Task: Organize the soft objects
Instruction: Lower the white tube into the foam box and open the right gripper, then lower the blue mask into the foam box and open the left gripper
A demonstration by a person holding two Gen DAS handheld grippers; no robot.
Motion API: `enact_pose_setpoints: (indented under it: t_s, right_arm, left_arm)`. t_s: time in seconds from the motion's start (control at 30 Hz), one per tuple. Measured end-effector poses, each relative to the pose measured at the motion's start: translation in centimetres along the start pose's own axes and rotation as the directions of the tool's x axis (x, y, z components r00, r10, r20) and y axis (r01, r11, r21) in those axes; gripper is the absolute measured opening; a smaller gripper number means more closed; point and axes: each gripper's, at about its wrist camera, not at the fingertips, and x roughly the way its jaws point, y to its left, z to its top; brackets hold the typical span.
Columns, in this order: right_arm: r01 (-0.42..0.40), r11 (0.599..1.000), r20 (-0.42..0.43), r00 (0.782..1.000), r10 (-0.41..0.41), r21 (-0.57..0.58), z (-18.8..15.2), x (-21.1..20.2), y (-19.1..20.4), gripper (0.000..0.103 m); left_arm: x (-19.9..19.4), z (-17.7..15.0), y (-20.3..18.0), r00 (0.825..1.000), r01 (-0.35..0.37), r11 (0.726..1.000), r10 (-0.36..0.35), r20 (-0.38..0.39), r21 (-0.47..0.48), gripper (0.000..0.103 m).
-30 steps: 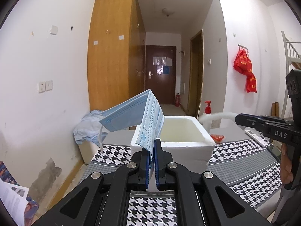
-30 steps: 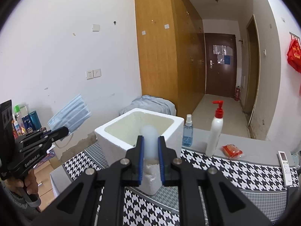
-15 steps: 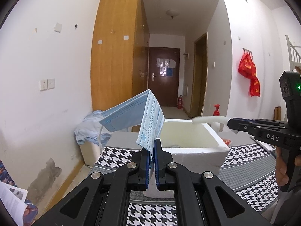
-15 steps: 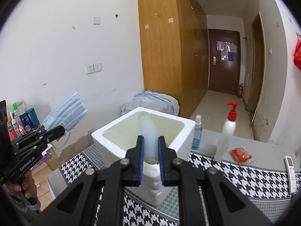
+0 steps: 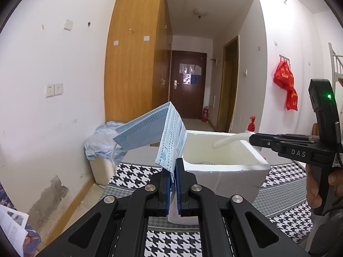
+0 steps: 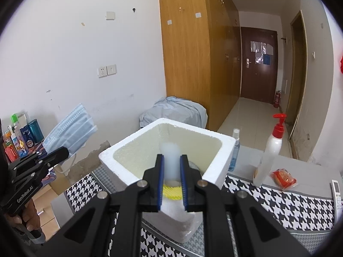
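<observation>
A blue face mask sticks up, folded, from my left gripper, which is shut on its lower edge, just short of the white foam box. My right gripper is shut on a soft white tube, whose tip hangs over the box's opening. In the left wrist view the right gripper comes in from the right with the tube above the box's inside. In the right wrist view the left gripper holds the mask left of the box.
The box stands on a houndstooth cloth. To its right are a spray bottle, a red-capped pump bottle, a red packet and a remote. A cloth-covered bin sits behind; several bottles stand far left.
The right gripper has carried the white tube leftward from beside the box to over its opening. The left gripper with the mask has drawn slightly closer to the box.
</observation>
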Motion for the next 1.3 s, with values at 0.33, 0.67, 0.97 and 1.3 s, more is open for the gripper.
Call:
enact_pose_setpoints:
  t_s: [0.33, 0.67, 0.97, 1.3]
  right_arm:
    - [0.0, 1.0, -0.029, 1.0, 0.001, 0.019, 0.2, 1.8, -0.3, 0.018]
    - [0.007, 1.0, -0.024, 1.0, -0.007, 0.007, -0.1, 2.4, -0.2, 0.036]
    - [0.012, 1.0, 0.02, 1.0, -0.012, 0.009, -0.1, 0.9, -0.2, 0.072]
    - [0.048, 0.999, 0.049, 0.998, -0.048, 0.009, -0.5, -0.6, -0.6, 0.086]
  left_arm:
    - [0.0, 0.2, 0.4, 1.0, -0.007, 1.0, 0.007, 0.009, -0.001, 0.005]
    - [0.1, 0.8, 0.5, 1.0, 0.002, 1.0, -0.002, 0.019, 0.001, 0.005]
    - [0.3, 1.8, -0.6, 0.999, 0.032, 0.999, -0.032, 0.013, 0.019, 0.005]
    - [1.0, 2.3, -1.4, 0.998, 0.067, 0.998, -0.066, -0.014, 0.016, 0.005]
